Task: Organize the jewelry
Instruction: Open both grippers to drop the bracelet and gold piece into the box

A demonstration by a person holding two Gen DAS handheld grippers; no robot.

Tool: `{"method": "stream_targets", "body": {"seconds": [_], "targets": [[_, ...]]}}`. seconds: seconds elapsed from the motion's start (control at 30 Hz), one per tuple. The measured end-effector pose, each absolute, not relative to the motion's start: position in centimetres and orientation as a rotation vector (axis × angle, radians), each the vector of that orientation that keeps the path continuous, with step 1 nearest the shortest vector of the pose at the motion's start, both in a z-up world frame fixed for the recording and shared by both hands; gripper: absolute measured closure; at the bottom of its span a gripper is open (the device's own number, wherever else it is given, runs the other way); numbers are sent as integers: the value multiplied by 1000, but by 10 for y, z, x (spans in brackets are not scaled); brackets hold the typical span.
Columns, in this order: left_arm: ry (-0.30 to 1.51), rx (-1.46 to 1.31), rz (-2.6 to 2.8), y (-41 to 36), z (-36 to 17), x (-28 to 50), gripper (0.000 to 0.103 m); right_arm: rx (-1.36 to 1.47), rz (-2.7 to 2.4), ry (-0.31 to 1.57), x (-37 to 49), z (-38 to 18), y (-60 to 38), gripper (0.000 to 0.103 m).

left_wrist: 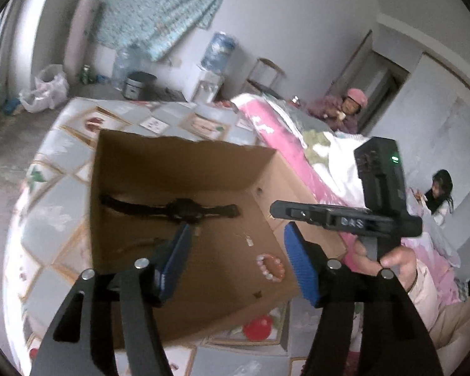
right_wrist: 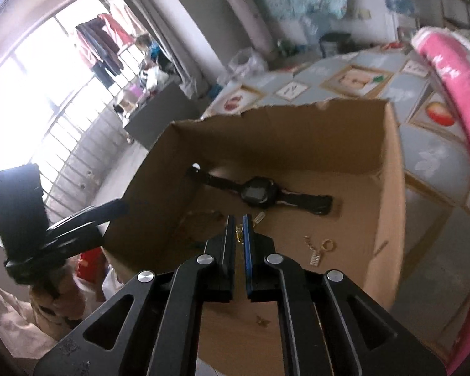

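A cardboard box point(left_wrist: 178, 159) stands on a patterned table. A black watch point(left_wrist: 175, 208) lies flat inside it, also in the right wrist view point(right_wrist: 260, 192). A pink bead bracelet point(left_wrist: 270, 266) and a small gold piece point(left_wrist: 249, 240) lie on the box floor. My left gripper point(left_wrist: 238, 238) is open and empty above the box. My right gripper point(right_wrist: 238, 224) is shut on a gold chain point(right_wrist: 239, 235), low inside the box. A gold ring with a charm point(right_wrist: 321, 249) lies to its right. The right gripper's body point(left_wrist: 344, 216) shows at the box's right edge.
The table has a grey and picture-tile cloth point(left_wrist: 53, 194). A pink blanket point(left_wrist: 275, 131) lies on the right. Two people point(left_wrist: 351, 106) sit behind it. A water dispenser point(left_wrist: 214, 62) and a pot point(left_wrist: 138, 86) stand at the back wall.
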State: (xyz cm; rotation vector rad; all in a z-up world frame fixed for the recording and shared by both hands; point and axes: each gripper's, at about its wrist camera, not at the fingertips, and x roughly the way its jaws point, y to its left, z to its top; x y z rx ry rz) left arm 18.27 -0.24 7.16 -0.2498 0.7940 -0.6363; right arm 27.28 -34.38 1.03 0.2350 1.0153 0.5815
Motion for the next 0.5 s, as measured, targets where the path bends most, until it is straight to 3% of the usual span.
{"method": "stream_targets", "body": {"seconds": [0.33,0.4,0.43,0.5], "targets": [[771,-222,-526,29,68,160,39,303,436,906,243,34,-372,82],[748,-239,-495,39,70,156,31,345,377,844,227,42,-389,64],[738,-269,-467,48,70,157,24,380,322,800,213,45,-406,59],[754,-329,-440,60,64,162,21,423,267,772,200,45,-425,48]]}}
